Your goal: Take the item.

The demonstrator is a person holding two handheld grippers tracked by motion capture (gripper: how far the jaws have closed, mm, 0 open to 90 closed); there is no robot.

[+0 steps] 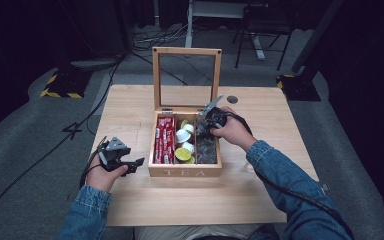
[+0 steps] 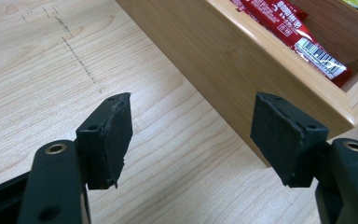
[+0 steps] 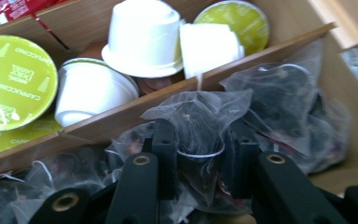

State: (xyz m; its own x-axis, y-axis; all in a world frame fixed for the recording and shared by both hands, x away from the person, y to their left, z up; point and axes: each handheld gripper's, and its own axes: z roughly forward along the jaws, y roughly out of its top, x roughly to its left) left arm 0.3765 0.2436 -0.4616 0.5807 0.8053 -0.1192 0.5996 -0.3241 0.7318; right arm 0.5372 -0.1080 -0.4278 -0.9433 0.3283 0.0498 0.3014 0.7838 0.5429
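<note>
Right gripper (image 3: pixel 198 154) jaws clamped on mesh tea bag (image 3: pixel 200 116) in right compartment of tea box (image 1: pixel 185 172), left gripper (image 2: pixel 191 135) jaws wide, empty, near desk's (image 1: pixel 190 200) left edge

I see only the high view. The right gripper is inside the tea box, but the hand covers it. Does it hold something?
Observer: Yes. In the right gripper view the right gripper is shut on a mesh tea bag, pinching its gathered top.
Operator: Which compartment is that?
Observer: The one with the dark tea bags, next to the divider; white capsules lie on the other side of it.
Operator: And the left gripper, is it touching the box?
Observer: No. In the left gripper view the left gripper is open with nothing between its jaws, over the bare table, and the box wall is just ahead.
</note>
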